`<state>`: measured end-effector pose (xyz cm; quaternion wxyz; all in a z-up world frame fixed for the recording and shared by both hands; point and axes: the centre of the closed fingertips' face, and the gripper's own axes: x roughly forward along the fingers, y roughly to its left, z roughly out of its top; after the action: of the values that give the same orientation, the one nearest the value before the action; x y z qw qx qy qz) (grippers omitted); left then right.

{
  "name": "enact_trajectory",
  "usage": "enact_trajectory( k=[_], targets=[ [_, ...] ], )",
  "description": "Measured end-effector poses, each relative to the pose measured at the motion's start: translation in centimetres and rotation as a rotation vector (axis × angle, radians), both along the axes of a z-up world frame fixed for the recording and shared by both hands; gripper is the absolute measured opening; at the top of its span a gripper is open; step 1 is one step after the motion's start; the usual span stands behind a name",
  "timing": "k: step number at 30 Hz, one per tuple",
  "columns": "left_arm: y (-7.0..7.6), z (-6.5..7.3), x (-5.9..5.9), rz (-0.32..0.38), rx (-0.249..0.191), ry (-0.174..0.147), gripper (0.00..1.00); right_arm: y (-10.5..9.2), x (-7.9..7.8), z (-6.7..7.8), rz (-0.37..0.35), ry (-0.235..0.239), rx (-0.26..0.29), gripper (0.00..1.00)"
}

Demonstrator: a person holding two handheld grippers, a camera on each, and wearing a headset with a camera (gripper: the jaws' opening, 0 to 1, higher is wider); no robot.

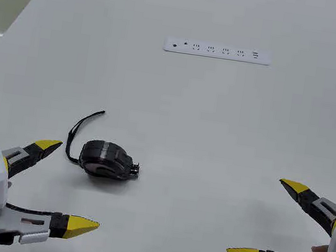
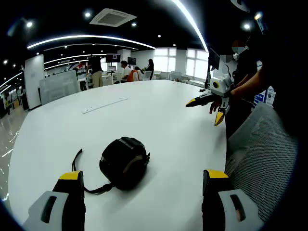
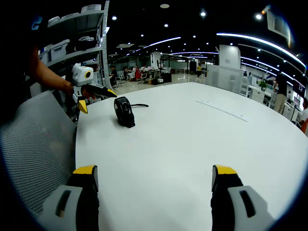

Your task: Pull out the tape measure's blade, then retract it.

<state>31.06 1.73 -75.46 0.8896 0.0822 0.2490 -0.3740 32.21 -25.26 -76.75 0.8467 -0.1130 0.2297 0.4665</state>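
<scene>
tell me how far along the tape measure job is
Nothing looks done: the tape measure lies on the table, blade in. In hand: the left gripper is open beside it, the right gripper open and well off, neither touching. Still to do: grip, pull the blade, retract.

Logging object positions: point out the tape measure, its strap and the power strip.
tape measure [image 1: 106,159], head view, case middle.
strap [image 1: 75,127], head view, mid-cord.
power strip [image 1: 217,50], head view, top face centre.

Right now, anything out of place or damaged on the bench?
Nothing stands out. The tape measure sits intact by the left gripper, blade in, strap trailing on the table; power strip lies flat farther back.
</scene>
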Motion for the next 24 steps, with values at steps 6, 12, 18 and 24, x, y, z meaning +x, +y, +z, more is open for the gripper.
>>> enact_trajectory(
  k=[6,12,18,24],
  targets=[
    [0.02,0.08,-0.03,-0.003,0.0,0.0,1.0,0.03,0.01,0.01,0.0,0.0,0.001,1.0],
    [0.01,0.04,-0.09,-0.005,0.003,0.003,1.0,0.04,-0.01,-0.01,0.001,0.002,0.001,1.0],
    [0.04,-0.02,-0.08,-0.005,0.002,0.004,1.0,0.04,-0.04,-0.11,0.001,0.004,0.001,1.0],
    [0.09,-0.09,-0.04,-0.005,0.005,0.005,1.0,0.06,-0.13,-0.22,0.008,0.01,-0.003,1.0]
  ],
)
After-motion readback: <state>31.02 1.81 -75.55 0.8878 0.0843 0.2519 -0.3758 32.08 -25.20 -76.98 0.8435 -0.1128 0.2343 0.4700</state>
